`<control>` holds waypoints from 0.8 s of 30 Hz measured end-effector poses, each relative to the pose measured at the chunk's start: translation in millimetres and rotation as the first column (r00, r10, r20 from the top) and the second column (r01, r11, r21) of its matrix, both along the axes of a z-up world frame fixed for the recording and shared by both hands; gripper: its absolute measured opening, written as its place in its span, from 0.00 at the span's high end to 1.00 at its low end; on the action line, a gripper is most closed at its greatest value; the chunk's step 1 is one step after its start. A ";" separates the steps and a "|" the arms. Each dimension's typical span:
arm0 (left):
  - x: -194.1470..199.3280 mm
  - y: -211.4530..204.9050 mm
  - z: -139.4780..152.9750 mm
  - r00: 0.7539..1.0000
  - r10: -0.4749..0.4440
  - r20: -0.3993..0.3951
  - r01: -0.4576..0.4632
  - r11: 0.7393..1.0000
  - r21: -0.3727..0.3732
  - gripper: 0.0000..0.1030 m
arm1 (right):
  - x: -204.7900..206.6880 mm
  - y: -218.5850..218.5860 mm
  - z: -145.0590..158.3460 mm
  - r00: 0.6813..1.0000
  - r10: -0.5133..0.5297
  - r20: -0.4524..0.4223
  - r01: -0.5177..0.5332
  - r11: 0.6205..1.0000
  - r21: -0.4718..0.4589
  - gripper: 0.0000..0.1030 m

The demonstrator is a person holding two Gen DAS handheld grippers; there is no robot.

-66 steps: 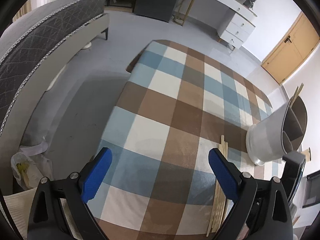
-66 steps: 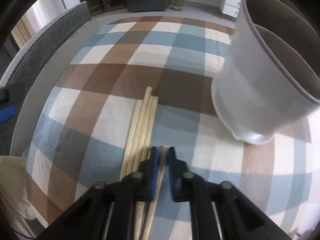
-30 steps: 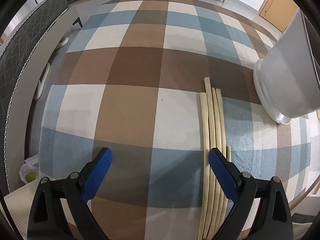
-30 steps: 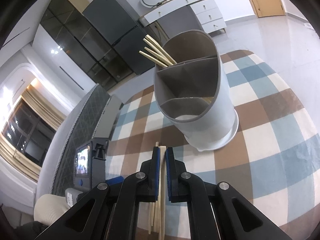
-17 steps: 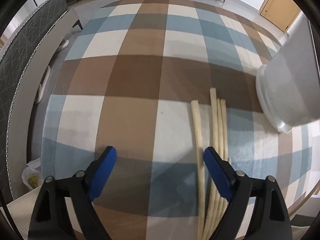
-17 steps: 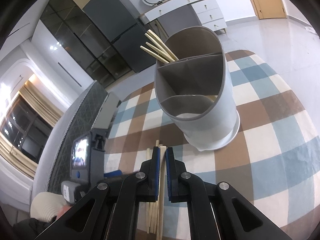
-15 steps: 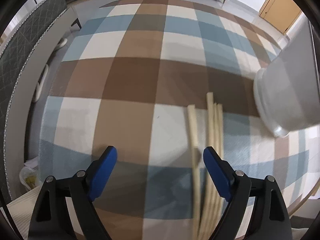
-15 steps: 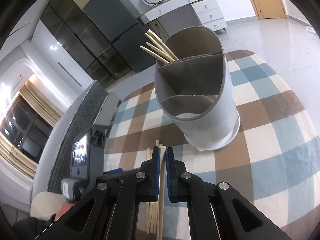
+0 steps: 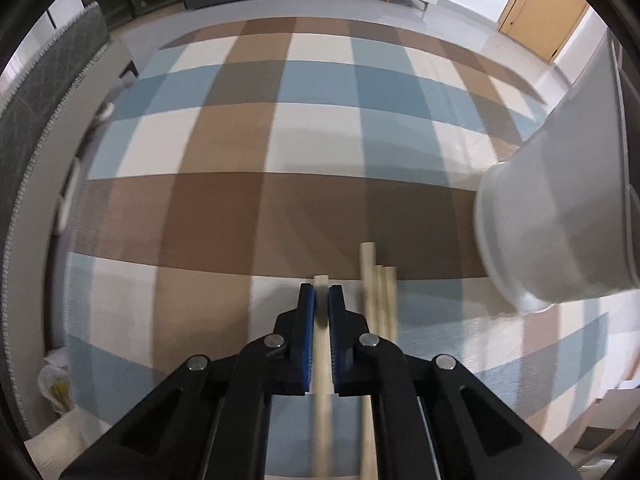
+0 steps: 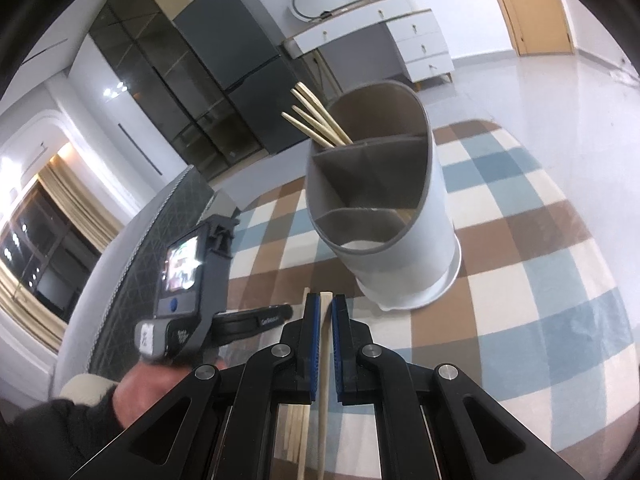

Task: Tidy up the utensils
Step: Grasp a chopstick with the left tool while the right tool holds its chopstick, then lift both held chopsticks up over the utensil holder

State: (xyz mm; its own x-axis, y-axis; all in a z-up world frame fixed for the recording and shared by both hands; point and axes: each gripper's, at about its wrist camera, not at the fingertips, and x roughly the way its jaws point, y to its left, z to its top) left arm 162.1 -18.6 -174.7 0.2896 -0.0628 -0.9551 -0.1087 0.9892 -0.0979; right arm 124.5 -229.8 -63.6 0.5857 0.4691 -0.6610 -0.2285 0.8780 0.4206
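I am working in a lived-in home: a blue, brown and cream checked rug [image 9: 320, 140] over pale floor, a dark grey fridge [image 10: 236, 64], a white drawer chest [image 10: 420, 40], a quilted grey bed edge [image 9: 36, 92].

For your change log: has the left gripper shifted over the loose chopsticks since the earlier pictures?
Yes. The left gripper moved right across the checked cloth, closing on the leftmost chopstick.

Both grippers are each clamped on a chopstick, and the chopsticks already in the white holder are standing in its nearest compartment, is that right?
Not quite. The right wrist view shows the stored chopsticks in the farthest compartment of the white holder, not the nearest. The rest holds: left gripper and right gripper each clamp a chopstick.
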 end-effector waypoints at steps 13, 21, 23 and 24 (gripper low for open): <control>-79.3 6.1 104.9 0.927 0.010 0.375 0.042 0.991 -0.129 0.98 | -37.2 5.0 31.7 0.994 -0.015 0.110 0.020 0.999 -0.049 0.95; -107.6 -17.3 132.9 0.895 -0.119 0.429 0.167 0.983 -0.076 0.98 | -59.7 16.1 47.0 0.987 -0.004 0.162 0.020 0.996 -0.093 0.95; -108.9 -17.2 136.3 0.899 -0.126 0.420 0.170 0.983 -0.070 0.98 | -64.2 18.3 51.2 0.985 -0.001 0.173 0.018 0.995 -0.100 0.95; -109.2 -16.8 138.8 0.901 -0.126 0.415 0.169 0.983 -0.068 0.98 | -66.5 19.5 53.5 0.984 0.003 0.181 0.016 0.994 -0.106 0.95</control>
